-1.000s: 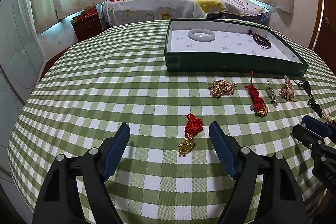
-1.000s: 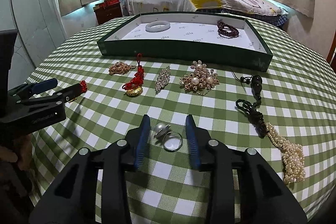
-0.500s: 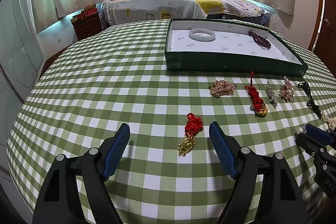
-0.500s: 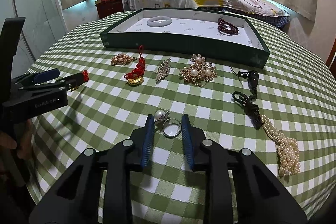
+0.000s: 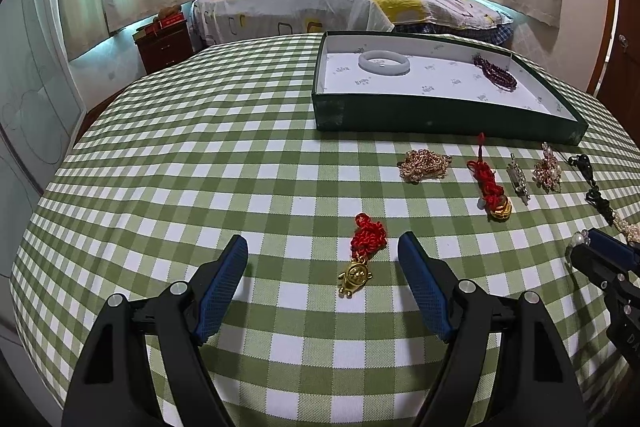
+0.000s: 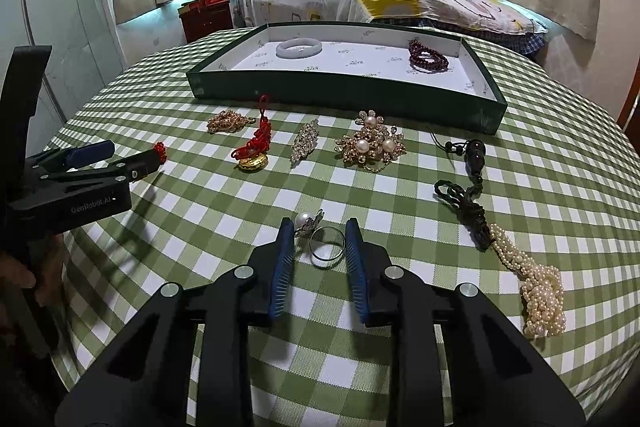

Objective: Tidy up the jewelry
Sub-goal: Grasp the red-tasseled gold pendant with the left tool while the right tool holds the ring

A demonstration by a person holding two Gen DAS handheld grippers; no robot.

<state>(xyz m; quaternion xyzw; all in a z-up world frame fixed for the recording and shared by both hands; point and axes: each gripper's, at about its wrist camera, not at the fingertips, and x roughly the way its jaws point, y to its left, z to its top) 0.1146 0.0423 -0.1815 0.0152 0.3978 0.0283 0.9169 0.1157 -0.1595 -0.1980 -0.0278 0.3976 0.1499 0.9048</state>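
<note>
My left gripper [image 5: 322, 247] is open above a gold charm on a red knotted cord [image 5: 362, 255], which lies on the cloth between its fingers. My right gripper [image 6: 320, 231] is shut on a silver pearl ring [image 6: 320, 237], the band squeezed between its blue pads just above the cloth. A green tray [image 6: 344, 87] at the far side holds a white bangle [image 6: 299, 48] and a dark red bead bracelet [image 6: 426, 57]. The right gripper also shows in the left wrist view [image 5: 592, 251].
On the checked tablecloth lie a gold chain [image 6: 229, 121], a red cord with gold locket [image 6: 256, 147], a crystal brooch [image 6: 305, 141], a pearl flower brooch [image 6: 370, 143], a black cord pendant [image 6: 468, 183] and a pearl strand [image 6: 536, 291]. A bed stands beyond the round table.
My right gripper's fingers have closed in onto the pearl ring and drawn slightly back with it. The left gripper has stayed still and open.
</note>
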